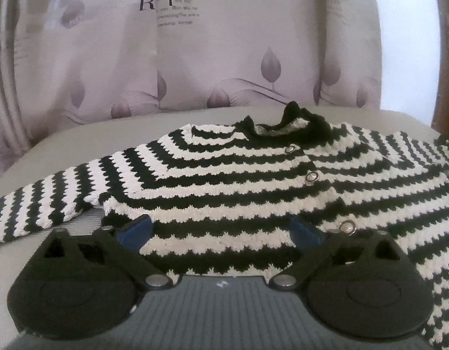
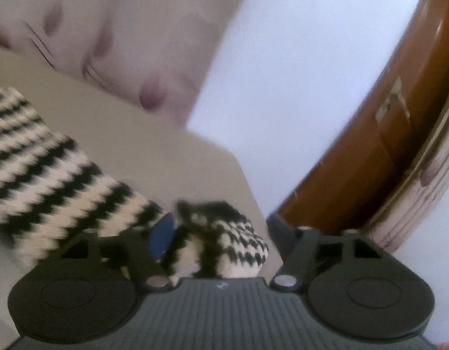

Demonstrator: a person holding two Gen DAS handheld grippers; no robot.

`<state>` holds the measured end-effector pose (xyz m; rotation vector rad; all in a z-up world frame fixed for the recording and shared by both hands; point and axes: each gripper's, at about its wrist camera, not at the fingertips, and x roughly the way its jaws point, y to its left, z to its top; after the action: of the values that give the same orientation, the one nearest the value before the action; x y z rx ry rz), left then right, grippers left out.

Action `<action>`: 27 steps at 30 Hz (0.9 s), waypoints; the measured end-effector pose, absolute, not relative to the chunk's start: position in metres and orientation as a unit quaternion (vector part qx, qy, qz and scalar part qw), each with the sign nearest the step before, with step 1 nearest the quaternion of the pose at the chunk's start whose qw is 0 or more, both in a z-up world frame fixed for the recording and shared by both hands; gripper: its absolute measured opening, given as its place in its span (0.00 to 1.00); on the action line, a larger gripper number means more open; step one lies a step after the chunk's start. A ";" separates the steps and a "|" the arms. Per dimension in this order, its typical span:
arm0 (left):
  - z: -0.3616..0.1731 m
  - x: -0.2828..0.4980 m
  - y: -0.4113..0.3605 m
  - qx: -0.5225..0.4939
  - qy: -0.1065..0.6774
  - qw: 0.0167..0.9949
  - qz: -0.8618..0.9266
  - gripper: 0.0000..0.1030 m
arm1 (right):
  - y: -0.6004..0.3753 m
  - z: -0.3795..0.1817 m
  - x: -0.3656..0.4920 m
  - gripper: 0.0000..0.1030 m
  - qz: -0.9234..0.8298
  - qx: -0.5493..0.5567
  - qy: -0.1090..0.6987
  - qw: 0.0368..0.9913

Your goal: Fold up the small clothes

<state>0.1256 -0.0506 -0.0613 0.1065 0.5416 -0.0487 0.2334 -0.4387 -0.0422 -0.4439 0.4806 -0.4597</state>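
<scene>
Hovering wide open, my left gripper [image 1: 220,233] straddles the striped cardigan's [image 1: 224,175] hem; my right gripper [image 2: 221,236] brackets its cuff (blurred), contact unclear.

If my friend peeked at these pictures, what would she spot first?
She'd spot the black-and-white striped sweater first, spread flat on the grey table with shiny buttons down its front. Behind it hangs a pale curtain printed with purple leaves. In the right view, the sweater's cuff sits bunched between the right gripper fingers, near the table's corner and a brown door.
</scene>
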 end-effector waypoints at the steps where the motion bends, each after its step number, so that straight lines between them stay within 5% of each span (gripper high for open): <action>1: -0.062 0.128 -0.050 0.052 0.272 0.961 -0.022 0.98 | -0.448 -0.047 0.244 0.52 -0.224 -0.210 0.254 0.917; 5: -0.065 0.134 -0.046 0.038 0.289 0.956 -0.023 0.99 | -0.479 -0.055 0.253 0.34 -0.228 -0.173 0.284 0.915; 9: -0.069 0.142 -0.037 0.004 0.313 0.950 -0.016 1.00 | -0.546 -0.038 0.197 0.27 -0.269 0.048 0.215 0.938; 19: -0.073 0.145 -0.027 -0.032 0.322 0.946 0.001 1.00 | -0.633 -0.124 0.039 0.27 -0.195 0.554 0.067 0.807; 24: -0.075 0.146 -0.030 -0.018 0.326 0.945 0.005 1.00 | -0.625 -0.105 0.012 0.28 -0.249 0.433 0.088 0.862; 25: -0.076 0.147 -0.029 -0.018 0.328 0.945 0.005 1.00 | -0.619 -0.098 0.013 0.34 -0.256 0.399 0.092 0.876; 27: -0.077 0.148 -0.029 -0.015 0.329 0.944 0.005 1.00 | -0.600 -0.081 0.026 0.65 -0.277 0.286 0.106 0.911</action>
<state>0.1476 -0.0295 -0.0765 -0.0306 0.6704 0.0106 0.0261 -0.6002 -0.0807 0.5896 0.2192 -0.5700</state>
